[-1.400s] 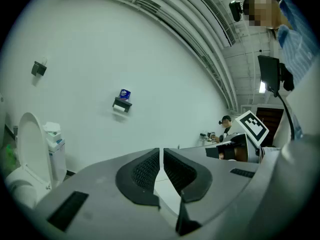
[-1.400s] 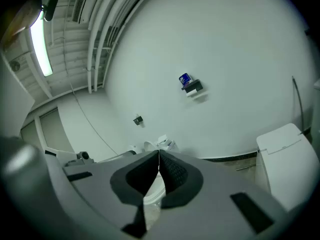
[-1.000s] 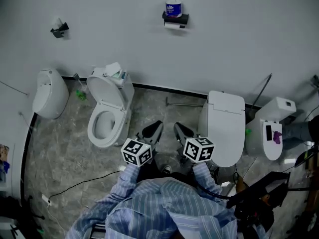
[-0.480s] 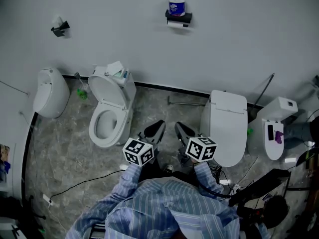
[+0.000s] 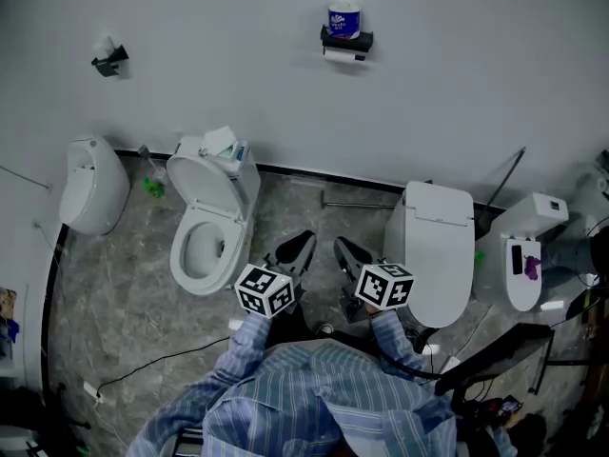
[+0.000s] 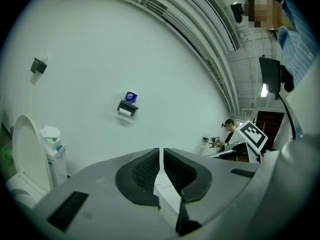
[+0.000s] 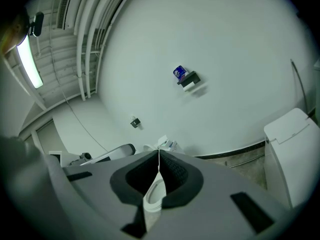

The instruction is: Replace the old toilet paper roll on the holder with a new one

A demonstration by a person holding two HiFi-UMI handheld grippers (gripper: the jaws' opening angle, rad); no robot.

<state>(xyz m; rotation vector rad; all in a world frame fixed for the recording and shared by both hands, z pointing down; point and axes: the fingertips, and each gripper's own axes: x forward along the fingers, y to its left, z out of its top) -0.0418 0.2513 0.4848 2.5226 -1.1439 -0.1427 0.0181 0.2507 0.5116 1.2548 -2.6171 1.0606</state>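
Observation:
A black wall holder [image 5: 346,40] hangs high on the white wall, far ahead of both grippers. A blue-wrapped new roll [image 5: 343,19] stands on top of it, and a white roll [image 5: 341,54] hangs underneath. The holder [image 6: 128,107] and the blue roll [image 6: 131,97] also show in the left gripper view. In the right gripper view the holder [image 7: 189,79] carries the same blue roll [image 7: 180,73]. My left gripper [image 5: 302,243] [image 6: 161,150] and right gripper [image 5: 340,247] [image 7: 159,152] are held side by side above the floor. Both are shut and empty.
An open toilet [image 5: 204,228] stands left of the grippers and a closed one [image 5: 440,251] to the right. More white fixtures [image 5: 91,183] [image 5: 522,255] flank them. A second small wall holder [image 5: 109,59] is at far left. A cable [image 5: 160,352] crosses the stone floor.
The holder and the toilets have slid slightly right and down in the head view as the person moved. Both grippers keep their pose in front of the body, jaws still shut.

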